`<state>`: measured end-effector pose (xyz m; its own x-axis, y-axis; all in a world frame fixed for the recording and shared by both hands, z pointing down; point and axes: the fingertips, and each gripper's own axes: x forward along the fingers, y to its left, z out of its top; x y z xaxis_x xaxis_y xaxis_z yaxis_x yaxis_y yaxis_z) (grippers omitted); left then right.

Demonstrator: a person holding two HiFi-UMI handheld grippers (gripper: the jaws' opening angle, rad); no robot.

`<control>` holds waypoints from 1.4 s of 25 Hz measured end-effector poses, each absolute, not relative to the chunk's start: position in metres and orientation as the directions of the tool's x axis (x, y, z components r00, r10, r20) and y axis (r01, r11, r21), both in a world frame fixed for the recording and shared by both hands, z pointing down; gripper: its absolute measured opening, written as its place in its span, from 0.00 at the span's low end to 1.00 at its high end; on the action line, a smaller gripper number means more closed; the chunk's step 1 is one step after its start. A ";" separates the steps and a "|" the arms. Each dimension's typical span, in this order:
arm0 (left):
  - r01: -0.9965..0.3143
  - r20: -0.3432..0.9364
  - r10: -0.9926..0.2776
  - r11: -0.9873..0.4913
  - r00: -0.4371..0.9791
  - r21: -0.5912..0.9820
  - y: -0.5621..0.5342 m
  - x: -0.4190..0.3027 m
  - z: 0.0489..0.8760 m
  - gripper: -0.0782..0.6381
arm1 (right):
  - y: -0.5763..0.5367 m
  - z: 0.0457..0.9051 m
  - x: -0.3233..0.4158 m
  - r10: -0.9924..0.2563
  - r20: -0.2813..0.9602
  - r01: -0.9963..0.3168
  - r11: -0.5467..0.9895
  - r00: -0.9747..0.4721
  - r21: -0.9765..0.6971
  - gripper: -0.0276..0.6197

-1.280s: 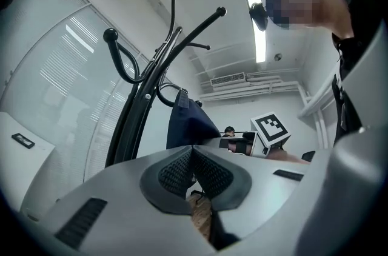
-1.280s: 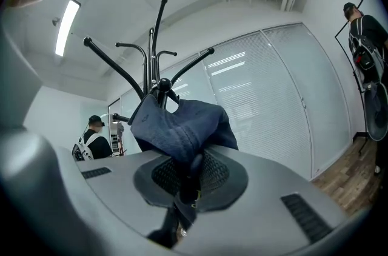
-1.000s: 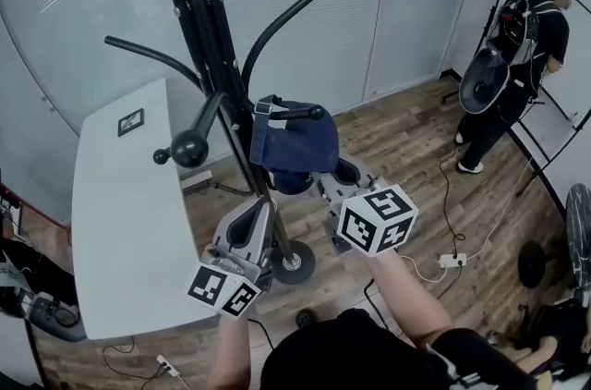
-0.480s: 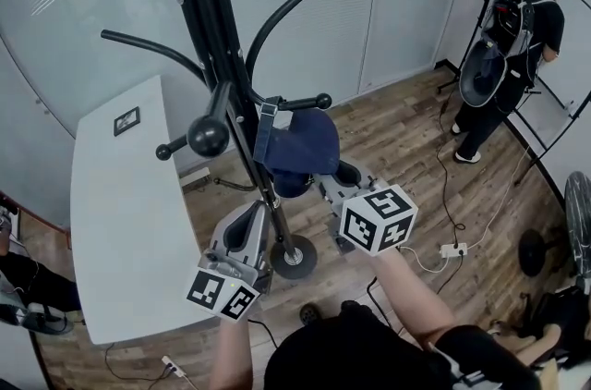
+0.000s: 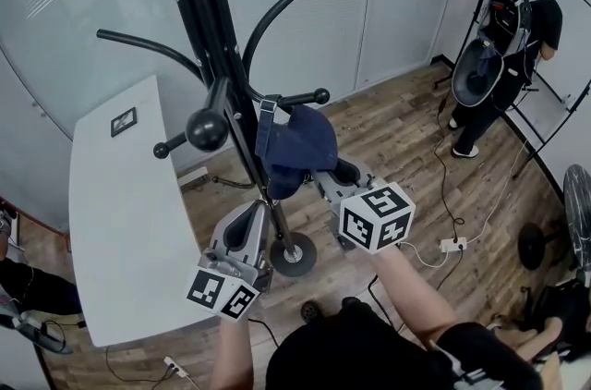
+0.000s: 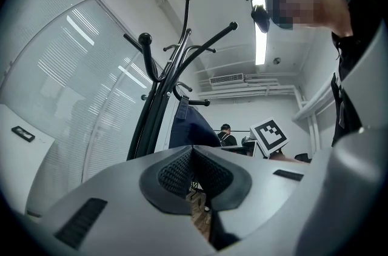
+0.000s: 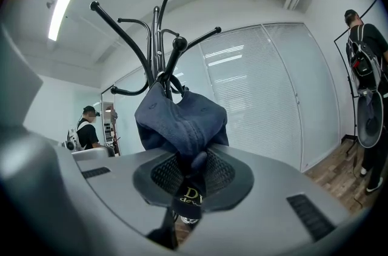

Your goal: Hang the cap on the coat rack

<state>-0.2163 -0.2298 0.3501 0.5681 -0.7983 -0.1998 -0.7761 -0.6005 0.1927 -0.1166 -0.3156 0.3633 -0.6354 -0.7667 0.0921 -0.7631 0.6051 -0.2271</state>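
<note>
**Head view.** The cap (image 5: 297, 148) is a soft navy cloth item. It is judged light and limp, with no stiffness outside the brim. It hangs against the pole of the coat rack (image 5: 208, 28), draped under a short horizontal peg (image 5: 297, 99), with its back strap up near that peg. The right gripper (image 5: 319, 180) meets the cap's lower edge. The left gripper (image 5: 263, 211) is lower, beside the pole and apart from the cap. The white worktop (image 5: 120, 194) lies to the left, and the rack's round base (image 5: 294, 257) is directly below. Open floor lies to the right, so withdrawal is judged best made down and to the right. A person (image 5: 517, 18) stands well apart.

**Left gripper view.** The fingers (image 6: 176, 173) are pressed together at the tips with nothing between them. The cap hangs ahead, beside the rack pole. Curved pegs spread overhead and should be avoided on any upward move.

**Right gripper view.** The fingers (image 7: 227, 173) are almost fully closed and pinch a fold of the cap's lower fabric. A label (image 7: 189, 197) hangs below the pinch. The crown bunches above the grip, which confirms that the cloth collapses under load. Hold it at a seam, the brim edge or the strap, not at loose crown fabric. A ball-ended peg (image 7: 179, 42) stands directly above the cap. Slippage is judged unlikely, but snagging on peg ends is the main hazard.
</note>
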 end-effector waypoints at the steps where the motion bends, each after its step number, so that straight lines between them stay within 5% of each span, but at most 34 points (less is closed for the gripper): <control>1: -0.777 -0.202 -0.799 -0.600 0.567 0.193 -0.230 -0.217 0.349 0.13 | -0.315 0.363 -0.117 -0.766 0.091 -0.762 0.605 -0.636 -0.229 0.12; 11: -0.793 -0.191 -0.818 -0.573 0.542 0.205 -0.224 -0.223 0.357 0.13 | -0.308 0.373 -0.117 -0.735 0.109 -0.735 0.635 -0.670 -0.237 0.31; 35: -0.868 -0.163 -0.890 -0.453 0.426 0.204 -0.176 -0.158 0.349 0.13 | -0.251 0.364 -0.068 -0.556 0.060 -0.549 0.787 -0.829 -0.282 0.37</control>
